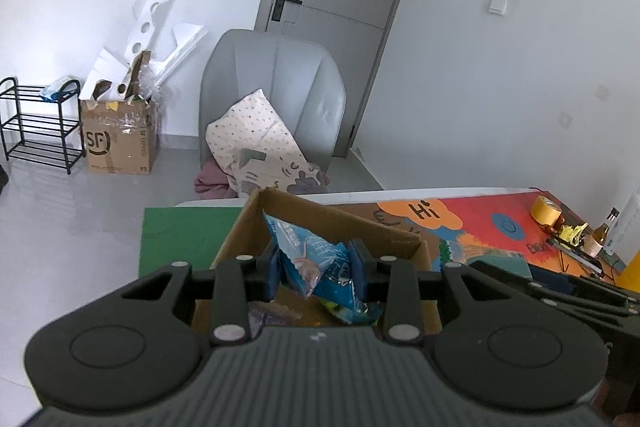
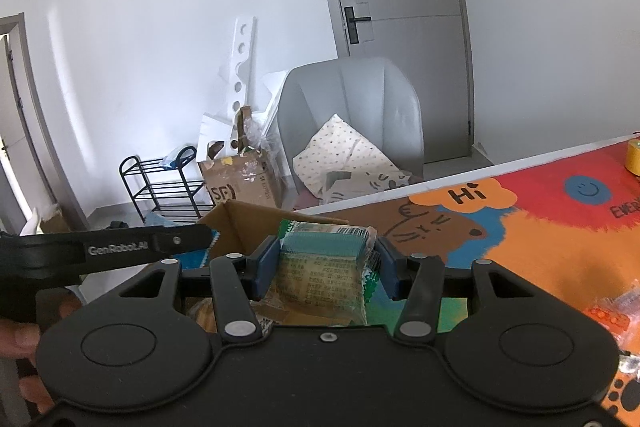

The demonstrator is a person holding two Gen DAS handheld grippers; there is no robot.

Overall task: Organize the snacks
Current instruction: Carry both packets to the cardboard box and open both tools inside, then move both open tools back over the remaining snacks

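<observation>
Right now both grippers hover over the cardboard box: the left gripper pinches a blue snack bag, the right gripper a green-edged packet. Better to lower each inside before releasing, left toward twelve o'clock first.
</observation>
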